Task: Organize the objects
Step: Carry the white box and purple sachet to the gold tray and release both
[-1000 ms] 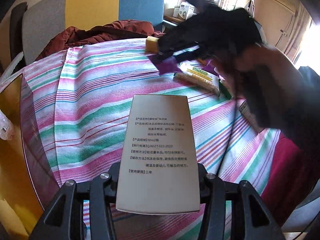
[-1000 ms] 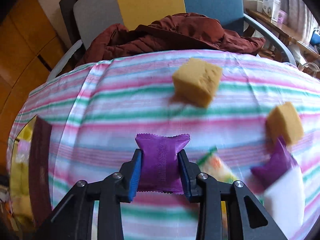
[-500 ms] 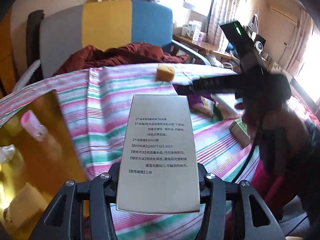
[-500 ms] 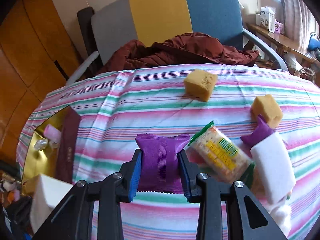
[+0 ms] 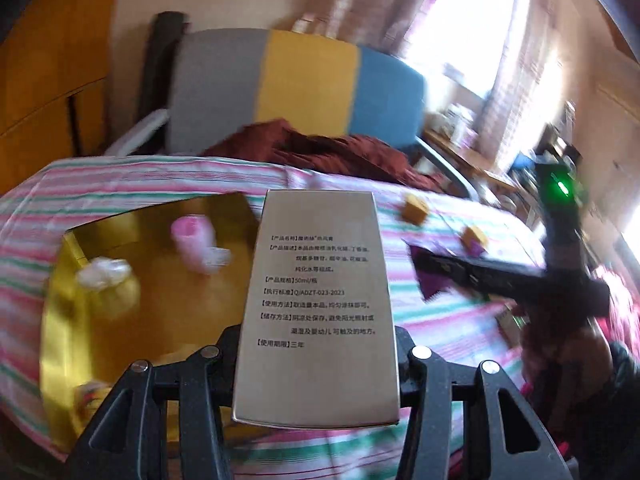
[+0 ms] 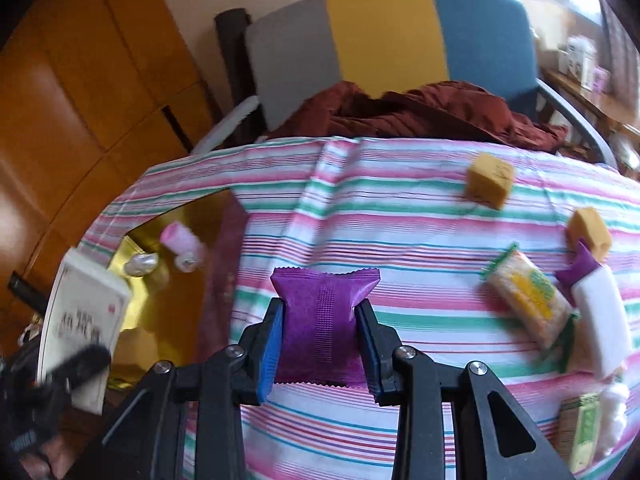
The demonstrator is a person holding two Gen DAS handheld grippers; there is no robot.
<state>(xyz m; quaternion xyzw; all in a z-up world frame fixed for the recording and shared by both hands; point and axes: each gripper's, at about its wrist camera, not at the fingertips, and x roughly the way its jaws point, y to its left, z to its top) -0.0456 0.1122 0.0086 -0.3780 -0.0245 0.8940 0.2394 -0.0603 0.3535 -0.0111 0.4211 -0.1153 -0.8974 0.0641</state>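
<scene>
Striped tablecloth (image 6: 400,216) under sponges (image 6: 489,184), box (image 6: 136,240)

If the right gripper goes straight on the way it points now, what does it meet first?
Probably only the striped cloth: beyond the purple packet held by the right gripper nothing else lies, though depth is unclear.

Two yellow sponge cubes (image 6: 489,185) (image 6: 591,231), at 1 and 2 o'clock. Two purple sachets (image 6: 323,312) (image 6: 580,266). One cracker pack (image 6: 527,299). One gold tray (image 6: 138,240), 9 o'clock.
</scene>
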